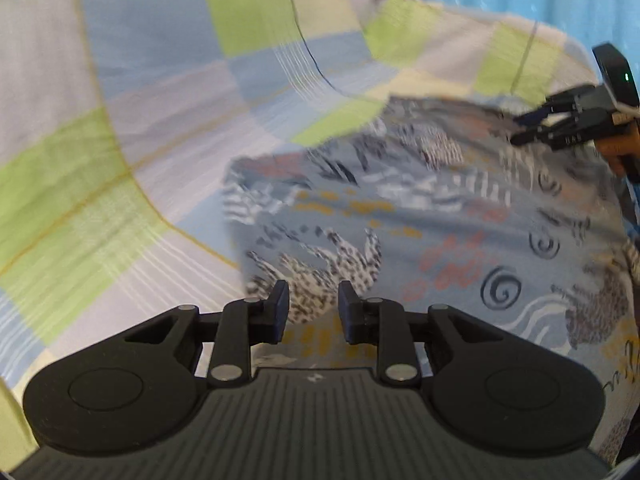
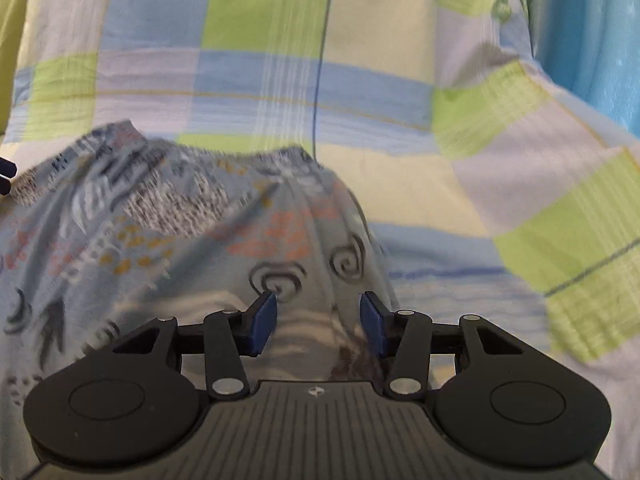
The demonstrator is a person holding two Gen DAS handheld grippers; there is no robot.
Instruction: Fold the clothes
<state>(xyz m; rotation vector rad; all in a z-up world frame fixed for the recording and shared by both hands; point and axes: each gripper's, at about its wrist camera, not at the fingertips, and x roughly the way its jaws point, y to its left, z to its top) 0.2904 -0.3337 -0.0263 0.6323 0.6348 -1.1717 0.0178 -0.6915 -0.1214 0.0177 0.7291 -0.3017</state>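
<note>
A light blue patterned garment (image 1: 400,220) with spirals, speckled patches and orange and pink marks lies spread on a checked sheet. My left gripper (image 1: 313,312) is open, hovering over the garment's near left corner with nothing clamped between its fingers. At the far right edge of the garment, my right gripper (image 1: 532,126) shows with its fingers apart. In the right wrist view, the right gripper (image 2: 319,326) is open just above the garment (image 2: 160,220) near its right edge. A gathered hem runs along the garment's far side. The frames are motion-blurred.
The checked sheet (image 1: 140,120) in green, blue, lilac and cream covers the whole surface, also seen as the sheet (image 2: 440,160) to the right of the garment. A blue curtain (image 2: 592,40) hangs beyond its far right edge. A hand (image 1: 618,152) holds the right gripper.
</note>
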